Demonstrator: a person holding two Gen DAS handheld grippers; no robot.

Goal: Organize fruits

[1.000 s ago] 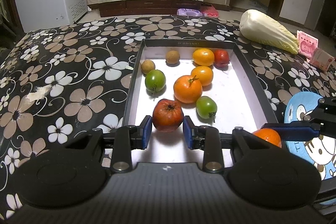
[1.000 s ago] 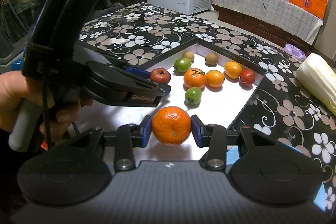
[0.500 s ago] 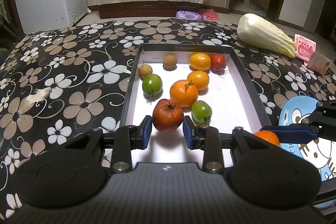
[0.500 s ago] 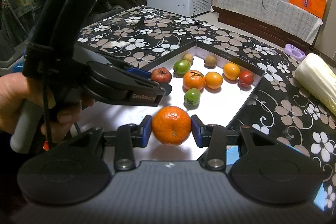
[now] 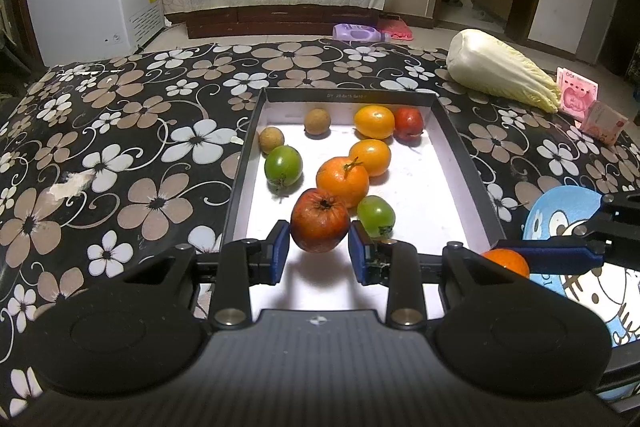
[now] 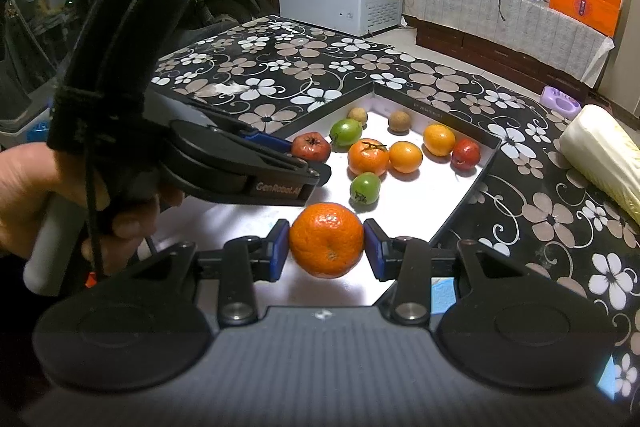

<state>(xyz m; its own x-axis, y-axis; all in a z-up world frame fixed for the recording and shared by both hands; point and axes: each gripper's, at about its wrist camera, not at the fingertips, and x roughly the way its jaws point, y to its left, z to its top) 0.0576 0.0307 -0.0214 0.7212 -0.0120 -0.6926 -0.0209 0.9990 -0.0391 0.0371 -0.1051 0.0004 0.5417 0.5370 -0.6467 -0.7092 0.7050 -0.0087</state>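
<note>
My left gripper (image 5: 319,251) is shut on a dark red fruit (image 5: 319,225), held just above the near end of a black-rimmed white tray (image 5: 460,155). Several fruits lie in the tray: an orange mandarin with a stem (image 5: 342,181), green ones (image 5: 283,165), small brown ones and a red one (image 5: 408,123). My right gripper (image 6: 326,247) is shut on an orange mandarin (image 6: 326,239) over the tray's near right corner. In the right wrist view the left gripper (image 6: 308,163) with its red fruit (image 6: 311,146) hangs to the left.
The tray sits on a black floral tablecloth (image 5: 140,147). A Chinese cabbage (image 5: 500,75) and banknotes (image 5: 580,95) lie at the far right, a blue cartoon mat (image 5: 568,211) at the near right. A person's hand (image 6: 24,195) grips the left handle.
</note>
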